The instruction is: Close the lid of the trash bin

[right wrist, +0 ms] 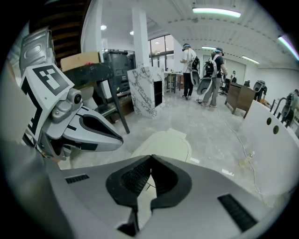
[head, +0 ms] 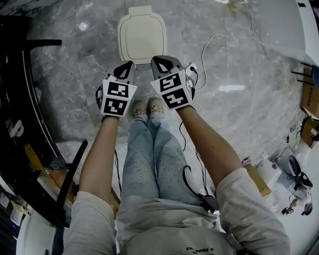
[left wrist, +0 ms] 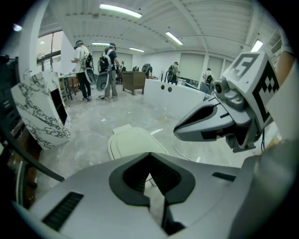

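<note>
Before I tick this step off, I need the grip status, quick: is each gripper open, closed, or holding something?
Left gripper: closed, holding nothing.
Right gripper: closed, holding nothing.

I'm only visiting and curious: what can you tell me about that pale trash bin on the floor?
The trash bin is cream-coloured, looks like plastic, and is a rounded rectangle seen from above. Its lid lies flat and shut, with a raised rim round a smooth panel and a small tab at the far end. It stands on the grey marble floor, ahead of the person's feet. Nothing touches it: the left gripper and right gripper hang above it, shut and empty.
</note>
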The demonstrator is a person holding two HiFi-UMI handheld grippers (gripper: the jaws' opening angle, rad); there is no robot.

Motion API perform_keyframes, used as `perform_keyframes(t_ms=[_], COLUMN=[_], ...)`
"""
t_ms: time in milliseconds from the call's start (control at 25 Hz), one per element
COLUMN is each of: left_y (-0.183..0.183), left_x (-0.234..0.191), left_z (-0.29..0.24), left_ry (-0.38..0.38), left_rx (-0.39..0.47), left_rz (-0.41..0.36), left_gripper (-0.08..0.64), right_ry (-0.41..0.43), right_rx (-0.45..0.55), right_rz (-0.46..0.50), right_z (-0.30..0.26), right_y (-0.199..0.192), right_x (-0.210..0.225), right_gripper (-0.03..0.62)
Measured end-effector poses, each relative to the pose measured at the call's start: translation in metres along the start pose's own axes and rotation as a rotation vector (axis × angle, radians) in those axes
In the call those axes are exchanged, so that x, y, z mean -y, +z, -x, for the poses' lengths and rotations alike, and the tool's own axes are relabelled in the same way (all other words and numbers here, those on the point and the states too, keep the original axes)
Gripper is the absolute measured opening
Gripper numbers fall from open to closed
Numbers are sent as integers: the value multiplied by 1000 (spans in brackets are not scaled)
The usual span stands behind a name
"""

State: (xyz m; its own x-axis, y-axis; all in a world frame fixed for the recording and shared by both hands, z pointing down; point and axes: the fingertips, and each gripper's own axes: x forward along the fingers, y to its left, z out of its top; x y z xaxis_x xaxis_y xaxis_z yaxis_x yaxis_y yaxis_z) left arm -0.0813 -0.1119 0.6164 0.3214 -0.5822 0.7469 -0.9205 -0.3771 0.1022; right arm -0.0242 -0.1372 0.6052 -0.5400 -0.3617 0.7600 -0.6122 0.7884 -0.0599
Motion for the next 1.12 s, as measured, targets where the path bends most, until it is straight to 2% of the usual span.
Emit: perform_keyframes(t_ms=[480, 840, 1120], left_y=[111, 180, 237], left_x=[42, 74, 107], left_z=[137, 255, 353], left_ry=[103, 170, 221], left_rx=[209, 366, 487], left_rz=[32, 79, 45], left_gripper=[19, 18, 18], right_ry=[-103, -139, -150], right_rx=[216, 403, 541], right_rz=[-102, -82, -64], right_z=[145, 275, 378], right_y=[90, 167, 221], right_x=[-16, -42, -65], right_gripper=[32, 32, 32])
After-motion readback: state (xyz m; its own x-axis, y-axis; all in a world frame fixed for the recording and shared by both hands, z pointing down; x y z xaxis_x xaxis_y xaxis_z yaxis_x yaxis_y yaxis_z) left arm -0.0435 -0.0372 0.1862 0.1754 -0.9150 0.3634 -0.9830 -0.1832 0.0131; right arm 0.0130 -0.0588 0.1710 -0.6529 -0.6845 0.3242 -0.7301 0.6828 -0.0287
